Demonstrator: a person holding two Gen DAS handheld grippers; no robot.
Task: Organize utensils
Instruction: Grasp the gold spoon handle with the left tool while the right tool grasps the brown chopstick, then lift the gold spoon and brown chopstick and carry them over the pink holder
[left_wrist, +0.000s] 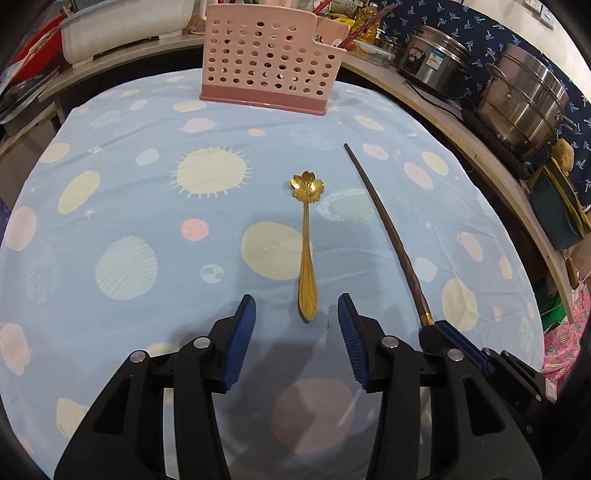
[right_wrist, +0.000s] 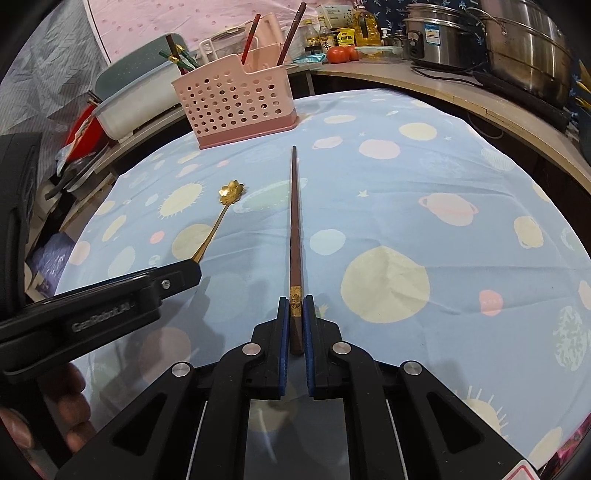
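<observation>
The right gripper (right_wrist: 295, 302) was closed on the thick end of a dark brown chopstick (right_wrist: 294, 221), the pads meeting at its gold band; the shaft ran up the centre of the right wrist frame, its tip aimed toward the pink perforated utensil holder (right_wrist: 236, 99) at the upper left. Whether the tip rested on the planet-print cloth (right_wrist: 406, 177) covering the desk could not be told. The left gripper (left_wrist: 296, 314) was held open, its blue pads either side of the handle end of the gold flower-bowled spoon (left_wrist: 306, 251), which lay flat at the middle of the left wrist frame, bowl toward the holder.

The step in hand was judged to be lifting the chopstick. The grip would best be kept firm and the stick raised level before being tipped point-down, since such a long, thin stick held at one end could pivot. It would best be dropped into the holder's rear compartment, where other chopsticks (right_wrist: 291, 33) stood.
</observation>
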